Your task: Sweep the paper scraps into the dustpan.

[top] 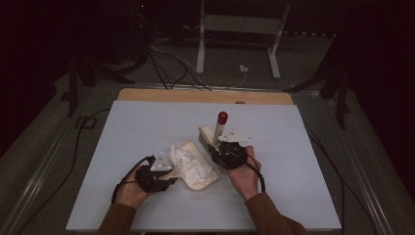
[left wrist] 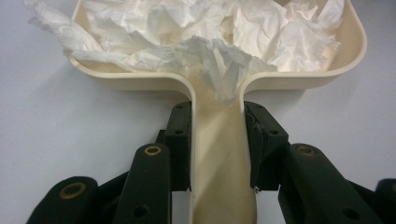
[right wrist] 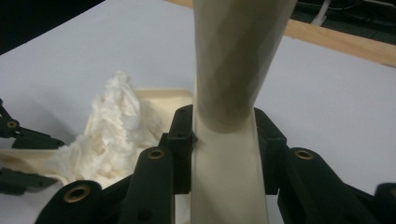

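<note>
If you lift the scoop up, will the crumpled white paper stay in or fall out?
The crumpled paper looks light and fluffy, so it would probably shift easily. Some hangs over the dustpan rim, so a tilt might spill it. The dustpan looks stiff, and the left gripper clamps its handle, so a level lift seems safe.

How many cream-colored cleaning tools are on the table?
2. The dustpan, full of crumpled white paper, lies near the table's front, its handle clamped by the left gripper. The brush with the red-tipped handle is just behind it, held by the right gripper.
</note>
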